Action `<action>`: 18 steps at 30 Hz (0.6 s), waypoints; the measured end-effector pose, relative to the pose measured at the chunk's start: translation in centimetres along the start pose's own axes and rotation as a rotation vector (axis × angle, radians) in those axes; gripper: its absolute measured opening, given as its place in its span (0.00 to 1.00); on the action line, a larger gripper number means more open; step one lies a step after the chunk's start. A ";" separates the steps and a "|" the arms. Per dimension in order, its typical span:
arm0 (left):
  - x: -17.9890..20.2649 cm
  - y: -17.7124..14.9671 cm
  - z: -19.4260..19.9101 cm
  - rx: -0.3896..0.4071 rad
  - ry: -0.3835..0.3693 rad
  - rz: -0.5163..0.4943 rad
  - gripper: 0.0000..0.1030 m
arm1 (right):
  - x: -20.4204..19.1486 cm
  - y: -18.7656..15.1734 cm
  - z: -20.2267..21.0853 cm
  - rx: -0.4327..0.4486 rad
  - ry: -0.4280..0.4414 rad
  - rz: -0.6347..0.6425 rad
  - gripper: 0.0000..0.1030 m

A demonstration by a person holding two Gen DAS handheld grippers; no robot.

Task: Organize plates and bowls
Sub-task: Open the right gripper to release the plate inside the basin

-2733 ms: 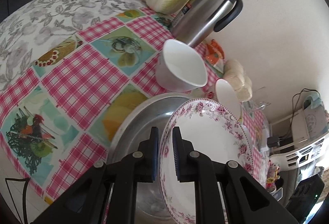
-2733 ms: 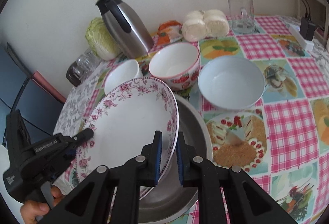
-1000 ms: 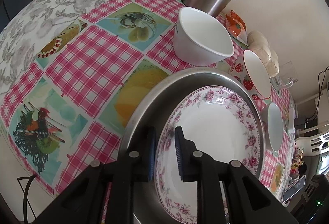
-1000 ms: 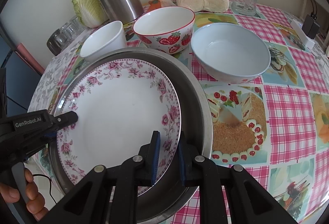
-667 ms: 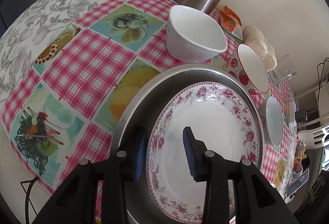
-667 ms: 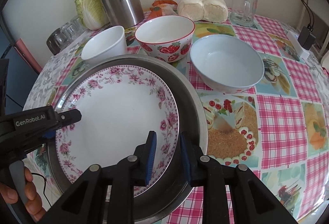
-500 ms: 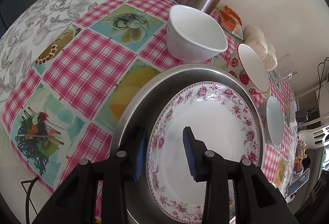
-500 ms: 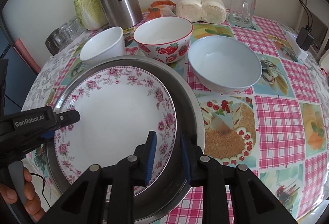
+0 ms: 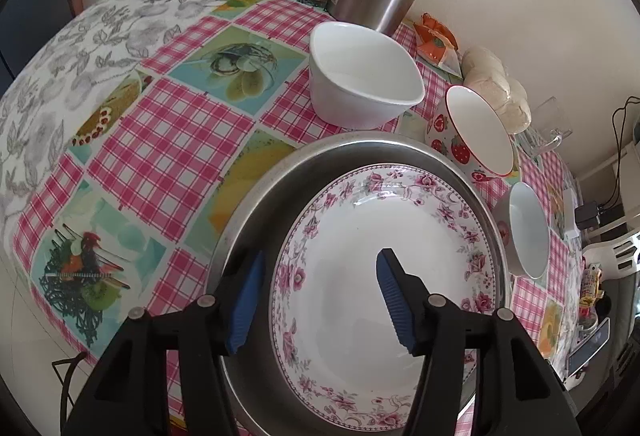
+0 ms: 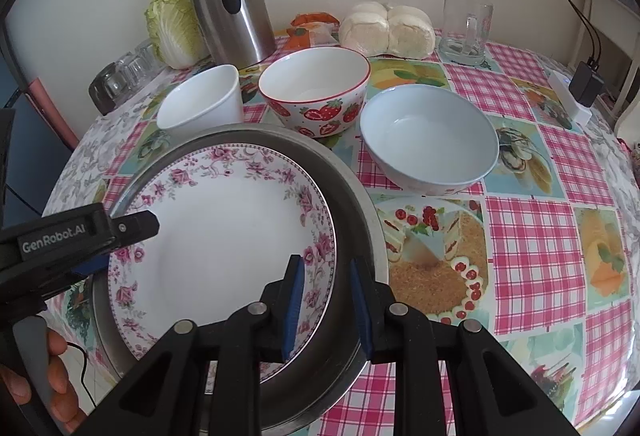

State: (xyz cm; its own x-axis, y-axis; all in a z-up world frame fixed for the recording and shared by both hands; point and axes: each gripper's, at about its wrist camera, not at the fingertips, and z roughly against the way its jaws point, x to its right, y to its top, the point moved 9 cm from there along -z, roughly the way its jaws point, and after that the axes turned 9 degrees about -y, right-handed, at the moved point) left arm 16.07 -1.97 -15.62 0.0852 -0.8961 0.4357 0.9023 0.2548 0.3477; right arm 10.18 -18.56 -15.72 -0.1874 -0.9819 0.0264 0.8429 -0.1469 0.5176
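The floral plate now lies flat inside the steel basin on the bench — set down, I'd judge. The left claw has just been opening and stands released astride the rim; the right claw also straddles it, pads clear. Three bowls wait around twelve o'clock — the strawberry bowl midmost, probably to nest next.

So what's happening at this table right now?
A person with tongs in each hand has a floral plate lying in a steel basin. The left tongs have just been opening and straddle the plate's rim without pinching it; the right tongs stand open too. Three bowls wait behind the basin.
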 end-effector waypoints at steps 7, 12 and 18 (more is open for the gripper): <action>0.3 0.2 0.8 0.031 0.016 -0.018 0.65 | 0.1 0.2 0.4 0.019 -0.006 0.000 0.26; 0.9 0.4 1.6 0.063 0.018 -0.045 0.65 | -0.1 0.8 1.5 0.073 -0.017 0.015 0.26; 1.5 0.8 2.6 0.112 0.063 -0.100 0.73 | -0.5 1.5 2.8 0.135 -0.014 0.030 0.26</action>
State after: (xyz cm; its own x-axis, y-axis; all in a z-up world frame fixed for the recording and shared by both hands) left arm 15.83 -2.17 -12.57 0.0263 -0.9391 0.3428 0.8552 0.1987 0.4788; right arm 10.14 -17.92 -12.54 -0.1711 -0.9837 0.0551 0.7730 -0.0994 0.6266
